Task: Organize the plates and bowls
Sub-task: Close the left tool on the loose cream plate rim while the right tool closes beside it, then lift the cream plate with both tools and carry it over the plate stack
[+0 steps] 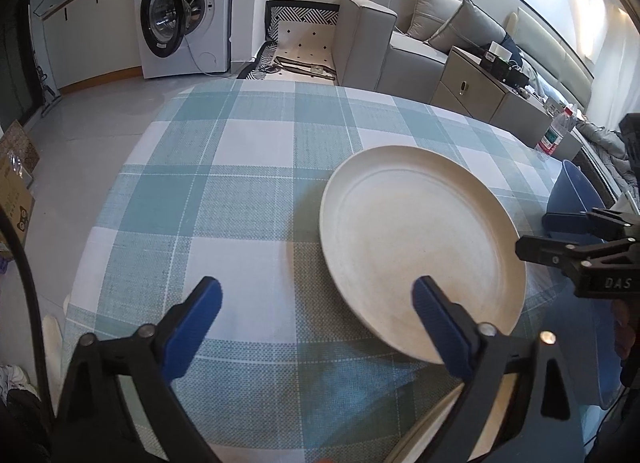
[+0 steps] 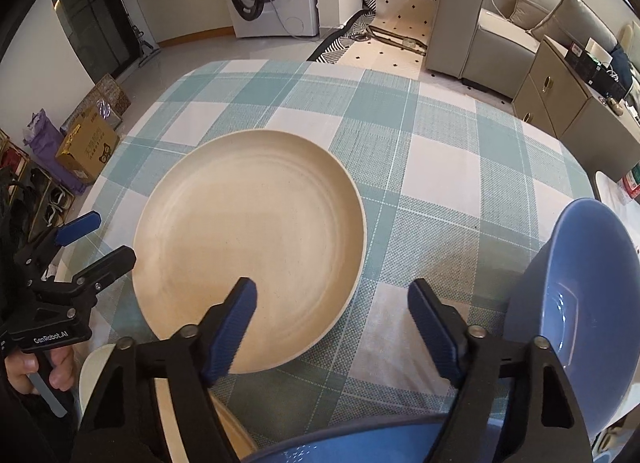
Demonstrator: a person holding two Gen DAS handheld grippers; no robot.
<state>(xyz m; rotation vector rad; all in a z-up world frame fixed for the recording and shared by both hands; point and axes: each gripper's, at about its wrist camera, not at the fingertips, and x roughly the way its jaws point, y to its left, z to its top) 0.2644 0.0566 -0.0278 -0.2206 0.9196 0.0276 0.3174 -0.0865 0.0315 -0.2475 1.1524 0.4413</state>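
A large cream plate lies flat on the teal check tablecloth. My left gripper is open, its right finger above the plate's near rim and its left finger over bare cloth. My right gripper is open too, with its left finger over the plate's near edge and only cloth between the fingers. A blue bowl stands to its right. Each gripper shows in the other's view, at the plate's sides: left gripper, right gripper.
A second blue bowl and another cream plate sit at the table's near edge under the grippers. A hand holds the left handle. Beyond the table are a washing machine, a sofa and a cabinet.
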